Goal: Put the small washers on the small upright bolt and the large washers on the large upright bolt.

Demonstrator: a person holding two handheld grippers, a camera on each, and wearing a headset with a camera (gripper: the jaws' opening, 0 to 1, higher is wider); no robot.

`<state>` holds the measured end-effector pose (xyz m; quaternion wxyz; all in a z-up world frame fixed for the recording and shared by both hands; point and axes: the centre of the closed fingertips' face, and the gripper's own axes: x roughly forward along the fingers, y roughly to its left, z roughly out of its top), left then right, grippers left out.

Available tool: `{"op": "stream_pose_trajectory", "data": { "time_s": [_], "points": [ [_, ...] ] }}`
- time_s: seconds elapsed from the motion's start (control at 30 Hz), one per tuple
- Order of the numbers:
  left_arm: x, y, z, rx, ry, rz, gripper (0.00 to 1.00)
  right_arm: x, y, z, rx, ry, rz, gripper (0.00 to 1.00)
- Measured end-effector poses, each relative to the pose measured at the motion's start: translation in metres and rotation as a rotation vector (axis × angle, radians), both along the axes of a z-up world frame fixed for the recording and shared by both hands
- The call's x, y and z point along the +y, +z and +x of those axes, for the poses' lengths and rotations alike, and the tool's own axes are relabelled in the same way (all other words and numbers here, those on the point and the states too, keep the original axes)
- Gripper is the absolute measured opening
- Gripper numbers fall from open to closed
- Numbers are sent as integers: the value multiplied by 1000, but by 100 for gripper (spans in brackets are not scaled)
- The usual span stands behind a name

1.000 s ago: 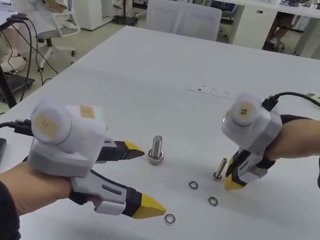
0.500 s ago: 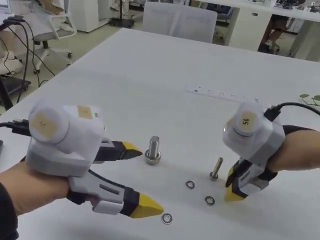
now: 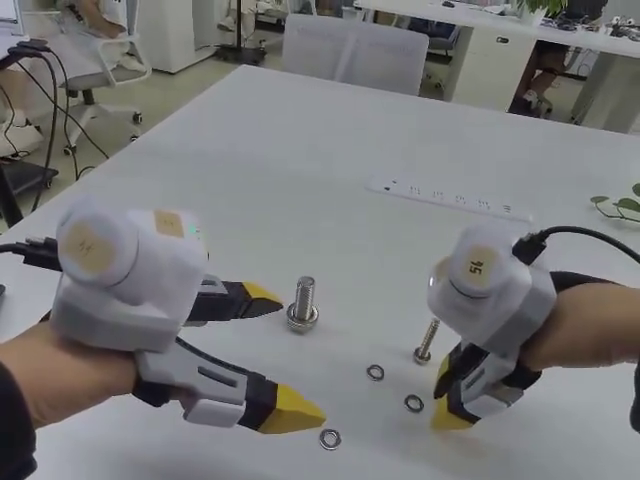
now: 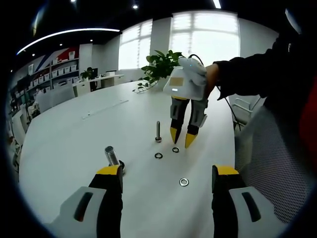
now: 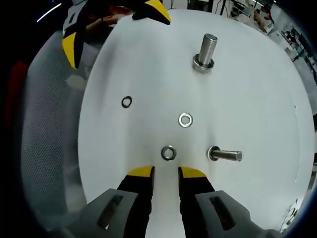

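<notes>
The large upright bolt [image 3: 303,303] stands mid-table with a washer around its base; the small upright bolt [image 3: 427,340] stands to its right. Three loose washers lie nearer me: one [image 3: 375,373], one [image 3: 414,403], one [image 3: 329,438]. My left gripper [image 3: 280,355] is wide open and empty, left of the large bolt [image 4: 112,156]. My right gripper [image 5: 166,172] points down with its jaws a narrow gap apart, nothing between them, and a washer [image 5: 168,152] just ahead of the tips. From the left gripper view the right gripper [image 4: 182,137] hovers over that washer [image 4: 175,149], beside the small bolt [image 4: 158,131].
A white power strip [image 3: 445,197] lies across the table beyond the bolts. Plant leaves [image 3: 620,205] reach in at the right edge. Office chairs [image 3: 350,50] and desks stand past the far end of the table.
My right gripper has drawn back from beside the small bolt toward me and now hangs over the nearer washer. The left gripper has stayed put. The head camera has shifted.
</notes>
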<state>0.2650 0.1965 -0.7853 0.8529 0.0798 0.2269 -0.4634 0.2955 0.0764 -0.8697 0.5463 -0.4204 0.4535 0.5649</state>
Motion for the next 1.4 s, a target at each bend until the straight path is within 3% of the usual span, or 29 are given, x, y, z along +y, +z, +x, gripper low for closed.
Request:
{"op": "stream_pose_trajectory", "data": {
  "time_s": [0.33, 0.63, 0.97, 1.4],
  "points": [
    [1, 2, 1, -9, 5, -4, 73, 15, 0, 1, -17, 41, -1, 20],
    [2, 2, 1, -10, 6, -8, 73, 16, -3, 3, -30, 62, -15, 20],
    [3, 2, 1, -8, 5, -8, 73, 16, -4, 3, -74, 93, -39, 17],
    [3, 3, -1, -10, 4, -10, 73, 19, -4, 2, -75, 54, -19, 15]
  ]
}}
